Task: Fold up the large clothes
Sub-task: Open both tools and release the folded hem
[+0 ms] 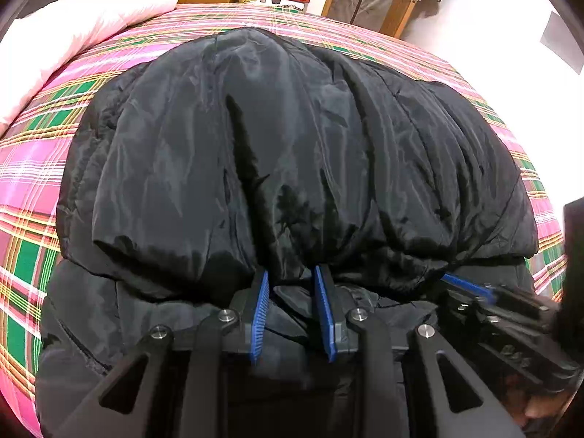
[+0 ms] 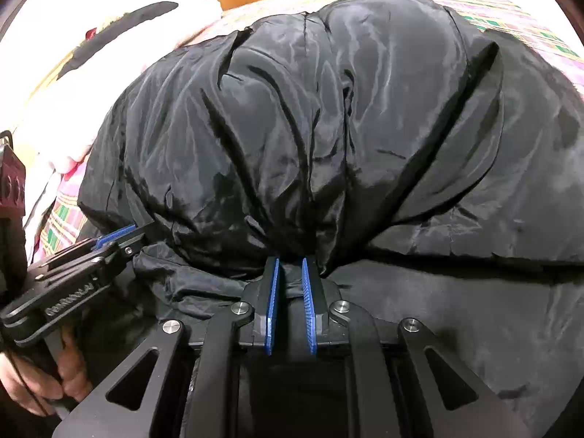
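Jacket (image 1: 292,153): black, padded, lying across the middle of the bed, top layer folded over and bunching into a thick roll along the near edge.
Bed cover (image 1: 33,197): pink and green plaid, showing around the jacket on the left, far and right sides.
Left claw (image 1: 292,273): pointing steeply down, blue pads (image 1: 260,314) standing narrowly apart, gripping a gathered fold of the jacket's near edge.
Right claw (image 2: 291,261): pointing steeply down, pads nearly together, pinching a thin pleat of the same folded edge, just beside the left claw.
Hand (image 2: 54,376): wrapping the handle of the left claw, seen at the lower left of the right wrist view.
Pillow (image 1: 73,29): white, resting at the far left corner of the bed.
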`<state>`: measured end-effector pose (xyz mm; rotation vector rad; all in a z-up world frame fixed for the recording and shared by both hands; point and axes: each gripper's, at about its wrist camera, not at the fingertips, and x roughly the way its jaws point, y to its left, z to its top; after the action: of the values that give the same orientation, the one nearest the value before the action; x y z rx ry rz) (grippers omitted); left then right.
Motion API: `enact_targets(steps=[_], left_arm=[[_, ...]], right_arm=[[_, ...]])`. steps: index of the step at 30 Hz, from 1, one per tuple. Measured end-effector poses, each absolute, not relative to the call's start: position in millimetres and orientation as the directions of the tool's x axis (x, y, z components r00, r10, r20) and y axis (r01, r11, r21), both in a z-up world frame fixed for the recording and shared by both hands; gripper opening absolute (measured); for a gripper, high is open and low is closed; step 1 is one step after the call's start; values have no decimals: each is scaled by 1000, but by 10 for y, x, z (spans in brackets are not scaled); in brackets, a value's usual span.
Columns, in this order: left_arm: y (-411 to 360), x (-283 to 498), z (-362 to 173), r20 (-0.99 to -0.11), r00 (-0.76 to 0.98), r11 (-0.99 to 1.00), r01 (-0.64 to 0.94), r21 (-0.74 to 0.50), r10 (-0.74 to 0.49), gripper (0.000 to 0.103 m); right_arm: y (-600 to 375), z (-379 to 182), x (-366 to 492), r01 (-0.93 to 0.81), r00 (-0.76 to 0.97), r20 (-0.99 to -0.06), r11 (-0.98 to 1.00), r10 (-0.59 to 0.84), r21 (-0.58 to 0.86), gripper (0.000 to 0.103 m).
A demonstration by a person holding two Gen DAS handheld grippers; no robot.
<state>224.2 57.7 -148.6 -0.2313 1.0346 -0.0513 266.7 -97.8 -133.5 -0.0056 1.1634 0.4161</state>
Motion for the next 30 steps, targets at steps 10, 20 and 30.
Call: enact_targets(steps=[10, 20, 30], left_arm=[[639, 2258, -1468, -845, 513, 973, -68, -219, -154, 29], [614, 2197, -1387, -823, 551, 977, -63, -205, -137, 28], [590, 1264, -736, -774, 627, 987, -53, -149, -83, 28]], right_arm=[[-1495, -782, 3205, -250, 524, -802, 951, 289, 180, 13], [-1699, -793, 2777, -229, 510, -812, 954, 285, 191, 31], [-2020, -367, 1674, -246, 502, -808, 946, 309, 209, 51]])
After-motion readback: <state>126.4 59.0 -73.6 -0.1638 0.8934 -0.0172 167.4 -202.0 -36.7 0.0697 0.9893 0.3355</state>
